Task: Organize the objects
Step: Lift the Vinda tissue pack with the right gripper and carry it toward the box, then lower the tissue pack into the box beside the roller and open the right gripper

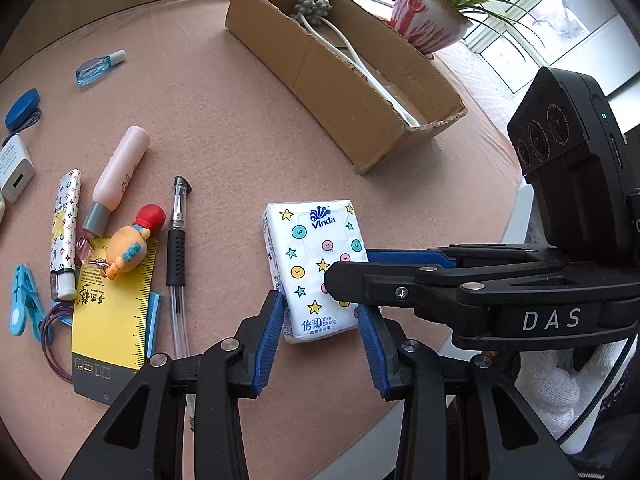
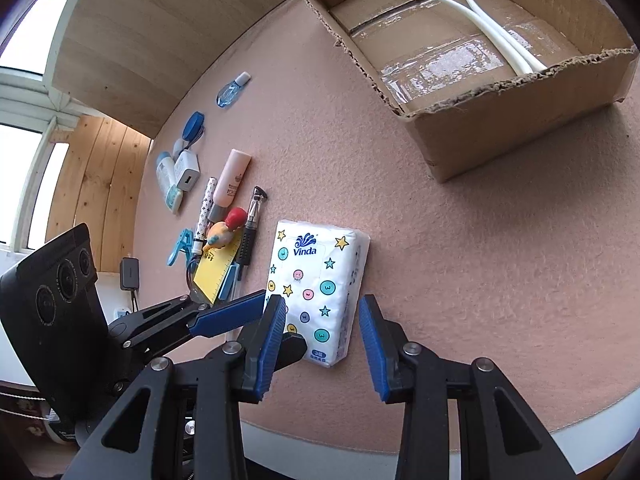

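A white Vinda tissue pack (image 1: pixel 316 270) printed with stars and round faces is seen lying flat on the pink felt table mat (image 1: pixel 224 136), low in the centre of both views. In the left wrist view, the left gripper (image 1: pixel 322 322) is set with its blue pads spread to either side of the pack's near end; whether the pads touch the wrapper cannot be told. The right gripper (image 1: pixel 362 264) is shown reaching in from the right of that frame, its fingers parted above and below the pack's right edge. In the right wrist view its blue pads (image 2: pixel 374 340) are likewise spread, the pack lying between them. A cardboard box (image 1: pixel 340 80) is placed in the upper centre of the left view, well apart from the pack, with a white cable (image 1: pixel 360 64) inside. To the pack's left, a black pen (image 1: pixel 177 240), a yellow ruler card (image 1: pixel 116 312), a small doll keychain (image 1: pixel 130 248) and a pink tube (image 1: pixel 120 172) are gathered. A potted plant (image 1: pixel 432 20) stands at the upper right.
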The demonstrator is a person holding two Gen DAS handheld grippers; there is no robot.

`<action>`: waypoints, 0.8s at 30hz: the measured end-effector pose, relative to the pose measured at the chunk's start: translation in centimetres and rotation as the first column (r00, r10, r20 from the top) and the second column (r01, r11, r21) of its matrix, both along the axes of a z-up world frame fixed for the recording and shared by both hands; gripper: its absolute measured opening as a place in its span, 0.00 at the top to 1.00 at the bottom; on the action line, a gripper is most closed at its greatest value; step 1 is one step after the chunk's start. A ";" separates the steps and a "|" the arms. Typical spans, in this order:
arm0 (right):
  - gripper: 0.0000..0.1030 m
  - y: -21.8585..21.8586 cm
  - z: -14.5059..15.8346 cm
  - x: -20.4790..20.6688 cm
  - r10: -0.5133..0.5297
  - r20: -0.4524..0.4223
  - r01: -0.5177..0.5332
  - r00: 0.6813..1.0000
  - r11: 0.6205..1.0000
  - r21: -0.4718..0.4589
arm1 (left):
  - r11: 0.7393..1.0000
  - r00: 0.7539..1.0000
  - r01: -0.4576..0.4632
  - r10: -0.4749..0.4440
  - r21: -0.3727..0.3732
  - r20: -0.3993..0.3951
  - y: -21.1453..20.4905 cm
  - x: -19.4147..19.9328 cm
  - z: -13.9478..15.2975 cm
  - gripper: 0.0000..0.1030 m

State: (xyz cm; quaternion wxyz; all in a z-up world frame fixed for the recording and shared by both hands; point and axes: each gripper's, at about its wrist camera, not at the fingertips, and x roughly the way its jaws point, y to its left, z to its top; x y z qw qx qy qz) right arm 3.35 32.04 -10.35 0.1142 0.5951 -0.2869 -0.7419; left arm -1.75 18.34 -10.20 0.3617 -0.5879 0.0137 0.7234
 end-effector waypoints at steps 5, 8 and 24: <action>0.68 -0.7 0.4 -0.2 0.025 -0.009 -0.025 1.000 0.999 0.046 | 1.000 1.000 -0.019 0.019 0.007 0.007 0.2 -0.5 -0.1 0.61; 0.69 -1.1 1.1 -0.3 0.039 -0.025 -0.037 0.999 0.997 0.073 | 0.999 1.000 -0.029 0.029 0.018 -0.010 -0.3 -0.7 0.5 0.61; 0.69 1.6 8.6 -3.5 0.032 -0.210 0.008 0.977 0.982 0.190 | 0.996 0.981 -0.028 0.044 0.084 -0.191 6.3 -5.0 7.3 0.61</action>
